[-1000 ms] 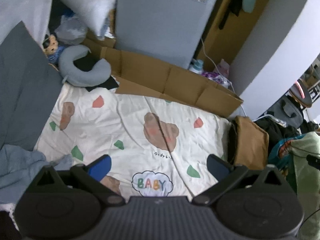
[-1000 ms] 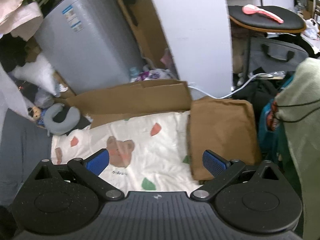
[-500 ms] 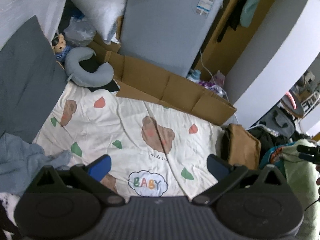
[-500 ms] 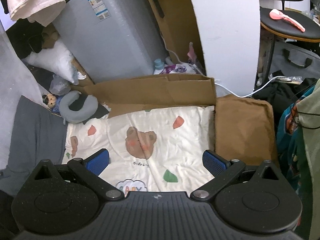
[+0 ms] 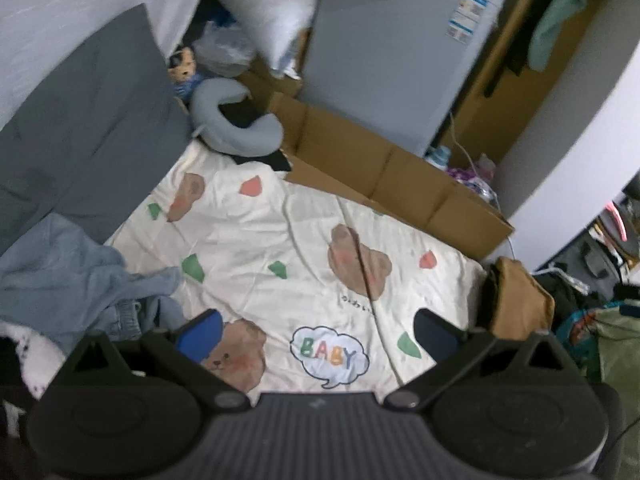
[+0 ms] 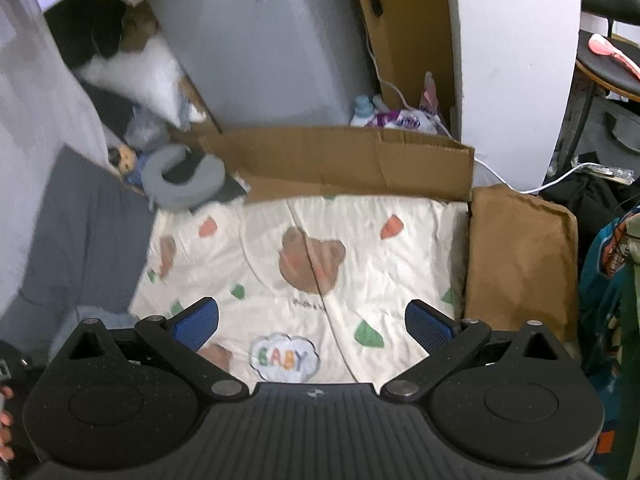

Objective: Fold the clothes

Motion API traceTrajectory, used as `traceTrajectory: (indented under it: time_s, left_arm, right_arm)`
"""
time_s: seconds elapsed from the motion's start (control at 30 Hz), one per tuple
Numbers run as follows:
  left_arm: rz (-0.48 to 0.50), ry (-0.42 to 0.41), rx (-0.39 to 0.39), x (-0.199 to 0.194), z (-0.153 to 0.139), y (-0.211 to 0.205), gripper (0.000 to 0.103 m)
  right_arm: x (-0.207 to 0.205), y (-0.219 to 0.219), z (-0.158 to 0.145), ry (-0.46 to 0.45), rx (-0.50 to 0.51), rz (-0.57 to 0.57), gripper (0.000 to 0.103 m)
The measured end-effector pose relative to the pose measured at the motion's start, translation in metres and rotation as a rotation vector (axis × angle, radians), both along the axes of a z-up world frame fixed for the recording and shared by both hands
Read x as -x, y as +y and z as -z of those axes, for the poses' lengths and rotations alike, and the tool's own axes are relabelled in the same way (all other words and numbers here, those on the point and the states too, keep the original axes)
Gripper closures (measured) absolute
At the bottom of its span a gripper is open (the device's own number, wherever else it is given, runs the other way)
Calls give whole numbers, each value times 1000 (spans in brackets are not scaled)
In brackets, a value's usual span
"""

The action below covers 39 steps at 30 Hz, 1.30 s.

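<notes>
Clothes wait at the left edge of the scene: a crumpled pale blue denim garment (image 5: 72, 276) lies heaped on the near left corner of a cream quilt printed with brown bears and a "BABY" cloud (image 5: 304, 248), partly spilling onto the dark grey sheet (image 5: 80, 140) beside it. In the right wrist view only a small blurred corner of that blue garment (image 6: 86, 316) shows, just left of the gripper body.

The left gripper (image 5: 320, 330) hovers above the quilt with its blue-padded fingers spread wide and nothing between them. The right gripper (image 6: 312, 320) hangs over the same quilt, likewise spread wide and empty.

A folded tan-brown cloth (image 6: 520, 256) lies against the quilt's right edge, touching it. Behind the quilt stands a flattened brown cardboard sheet (image 6: 340, 164), and behind that a tall grey appliance (image 5: 392, 52). A grey U-shaped neck pillow (image 5: 236, 120) sits at the quilt's far left corner, next to what looks like a small stuffed toy (image 5: 184, 72), too blurred to identify.
</notes>
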<state>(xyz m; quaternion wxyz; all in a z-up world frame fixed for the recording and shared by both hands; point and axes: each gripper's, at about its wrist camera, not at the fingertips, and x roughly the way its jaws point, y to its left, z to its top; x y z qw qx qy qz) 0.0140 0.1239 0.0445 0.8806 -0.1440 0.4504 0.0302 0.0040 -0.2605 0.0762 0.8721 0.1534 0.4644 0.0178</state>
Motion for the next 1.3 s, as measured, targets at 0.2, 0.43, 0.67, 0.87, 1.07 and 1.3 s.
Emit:
traceTrajectory:
  time_s: [0.2,0.43,0.67,0.87,1.07,1.3]
  left_arm:
    - [-36,-13,-2,13,8,-12,0]
    - [-46,5,-45,16,26,-36,0]
    - [-16,33,-62,14,47,-62,0]
    - [-8,43,-95,16,57,-75,0]
    - [-9,59,-129,13,64,-79,0]
    - [-27,99,-124,9,79,-79,0]
  right_arm:
    - [7,18,14,23,20,-33,1]
    - [13,33,35,40,37,-45,1]
    - [17,52,60,71,46,-62,1]
    - [17,76,76,86,69,-85,1]
    - [15,94,86,90,80,-102,1]
    - [10,108,94,100,111,-117,1]
